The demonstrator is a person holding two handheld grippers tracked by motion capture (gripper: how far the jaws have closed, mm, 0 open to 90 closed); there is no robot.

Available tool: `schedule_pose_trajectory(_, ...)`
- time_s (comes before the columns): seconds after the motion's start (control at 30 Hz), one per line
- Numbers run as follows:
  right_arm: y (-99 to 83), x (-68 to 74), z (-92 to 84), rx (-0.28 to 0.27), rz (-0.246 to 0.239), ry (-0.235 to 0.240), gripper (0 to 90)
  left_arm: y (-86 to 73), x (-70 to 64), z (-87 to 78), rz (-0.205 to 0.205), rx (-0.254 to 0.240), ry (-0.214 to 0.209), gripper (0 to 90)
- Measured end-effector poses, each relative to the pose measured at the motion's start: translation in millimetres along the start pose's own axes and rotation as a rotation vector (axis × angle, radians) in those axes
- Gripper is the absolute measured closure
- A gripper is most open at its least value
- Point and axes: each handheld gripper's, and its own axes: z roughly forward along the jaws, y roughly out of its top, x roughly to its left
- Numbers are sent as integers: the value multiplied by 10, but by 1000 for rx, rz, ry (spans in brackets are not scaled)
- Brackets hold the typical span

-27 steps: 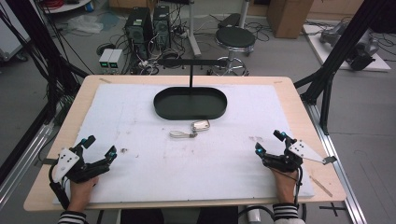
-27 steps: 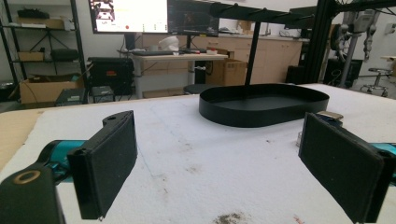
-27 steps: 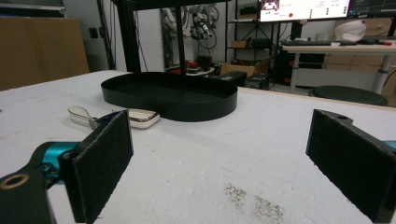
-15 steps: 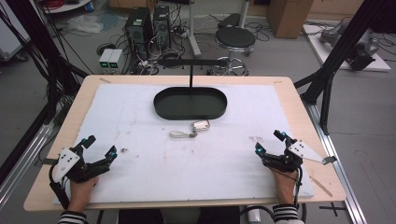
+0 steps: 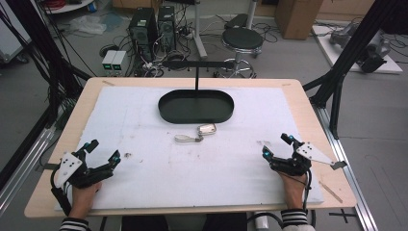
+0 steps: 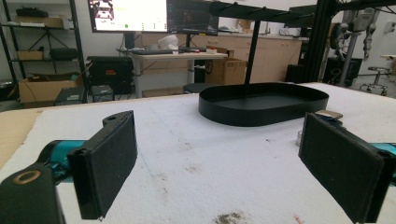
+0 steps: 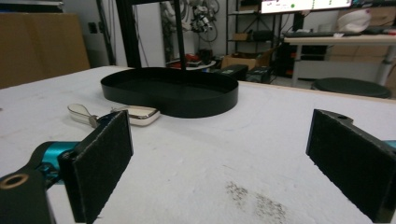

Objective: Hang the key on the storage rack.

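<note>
On the near left corner of the white mat (image 5: pixel 144 125), the left gripper (image 5: pixel 101 153) is resting with its jaws spread wide and nothing between them, a hand (image 5: pixel 82 202) in a striped sleeve holding it from behind. At the near right, the right gripper (image 5: pixel 275 145) is sitting the same way, jaws wide apart and empty, with the other hand (image 5: pixel 293 190) gripping it.

Toward the far middle of the mat, a black oval tray (image 5: pixel 166 109) is lying flat, and a thin black post is rising from its far side to a crossbar. Just near of the tray, slightly right of centre, a small silver case (image 5: pixel 207 129) with a looped strap (image 5: pixel 185 138) is lying on the mat, close to the tray's rim but not touching it. The strap is trailing to the left of the case.

From the right gripper view, the case (image 7: pixel 140 114) is showing beyond the left jaw, in front of the tray (image 7: pixel 187 105). From the left gripper view, the tray (image 6: pixel 243 114) is sitting ahead and the case (image 6: pixel 328 115) is peeking above the right jaw. Dark smudges are marking the mat near both grippers.
</note>
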Motion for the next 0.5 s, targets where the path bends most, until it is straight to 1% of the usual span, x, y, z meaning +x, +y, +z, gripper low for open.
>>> schedule_pose_trajectory(0.03, 63, 2, 31, 4, -2, 8, 62, 2, 5, 0, -3, 5, 1, 120)
schedule_pose_trajectory(0.07, 63, 2, 31, 4, -2, 8, 62, 2, 5, 0, -3, 5, 1, 120)
schedule_pose_trajectory(0.1, 154, 18, 58, 6, -15, 36, 63, 2, 6, 3, -4, 7, 0, 119)
schedule_pose_trajectory(0.13, 154, 18, 58, 6, -15, 36, 63, 2, 6, 3, -4, 7, 0, 119)
schedule_pose_trajectory(0.17, 255, 32, 104, 19, -37, 63, 62, 2, 7, 5, -4, 8, 0, 120)
schedule_pose_trajectory(0.2, 255, 32, 104, 19, -37, 63, 62, 3, 7, 5, -4, 10, -1, 120)
schedule_pose_trajectory(0.23, 356, 54, 160, 44, -58, 97, 63, 3, 7, 8, -5, 12, -1, 119)
schedule_pose_trajectory(0.27, 393, 61, 181, 51, -67, 111, 63, 3, 7, 8, -5, 12, -1, 120)
schedule_pose_trajectory(0.3, 454, 77, 218, 63, -79, 137, 63, 4, 7, 11, -6, 14, -1, 120)
schedule_pose_trajectory(0.33, 454, 77, 218, 63, -79, 137, 63, 4, 7, 11, -6, 14, -1, 120)
schedule_pose_trajectory(0.37, 554, 98, 293, 86, -108, 166, 63, 4, 6, 11, -6, 14, -1, 120)
schedule_pose_trajectory(0.4, 554, 98, 293, 86, -108, 166, 63, 4, 6, 11, -6, 14, -1, 120)
schedule_pose_trajectory(0.43, 651, 125, 373, 116, -123, 207, 63, 4, 7, 10, -5, 15, -1, 120)
schedule_pose_trajectory(0.47, 651, 125, 373, 116, -123, 207, 63, 4, 6, 11, -4, 13, -2, 120)
schedule_pose_trajectory(0.5, 696, 140, 417, 127, -129, 233, 63, 4, 6, 11, -4, 13, -2, 120)
